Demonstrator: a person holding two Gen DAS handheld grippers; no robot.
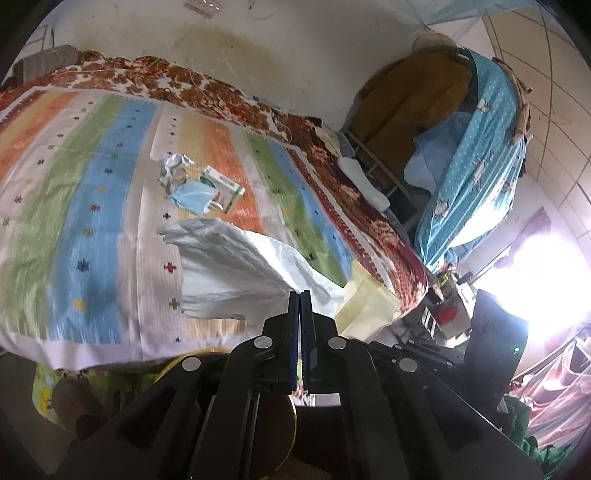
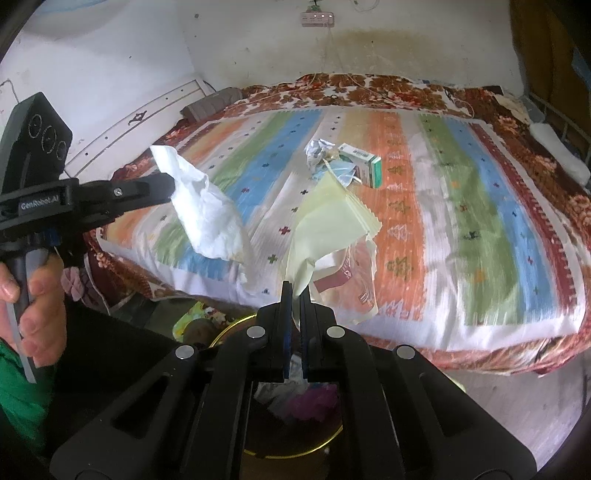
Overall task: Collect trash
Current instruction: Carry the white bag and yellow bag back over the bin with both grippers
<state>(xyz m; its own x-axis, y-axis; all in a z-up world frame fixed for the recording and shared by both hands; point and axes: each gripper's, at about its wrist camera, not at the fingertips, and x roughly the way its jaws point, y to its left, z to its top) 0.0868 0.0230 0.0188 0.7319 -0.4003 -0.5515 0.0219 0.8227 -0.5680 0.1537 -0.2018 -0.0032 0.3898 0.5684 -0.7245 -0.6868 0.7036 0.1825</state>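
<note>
**Both grippers loaded, held over the bin at the bed's edge**

My left gripper (image 1: pixel 300 295): jaws pressed together on a crumpled white tissue (image 1: pixel 236 273). From the right wrist view the tissue hangs off the tip, out in the air above the near corner of the bed (image 2: pixel 480 258). My left hand (image 2: pixel 33 295) wraps the handle, green sleeve below it.

My right gripper (image 2: pixel 295 291): jaws nearly closed, pinching the lower end of a pale yellow sheet (image 2: pixel 325 214). The sheet fans upward from the pads; a bit of reddish printed wrapper (image 2: pixel 343 273) shows bunched with it, though whether it is gripped too I cannot tell.

Below both tools: round bin with a gold rim (image 2: pixel 332 439), on the floor against the bed's front edge. Some scraps show inside, mostly hidden by the gripper body.

Further out, mid-bed on the striped cover: a small cluster still lying there. Crumpled silver foil (image 2: pixel 316 151), a blue face mask (image 2: pixel 341 171), a white and green carton (image 2: pixel 364 164), all touching or just beside one another.

Far side: stained wall, power strip (image 2: pixel 317 18) mounted high.
</note>
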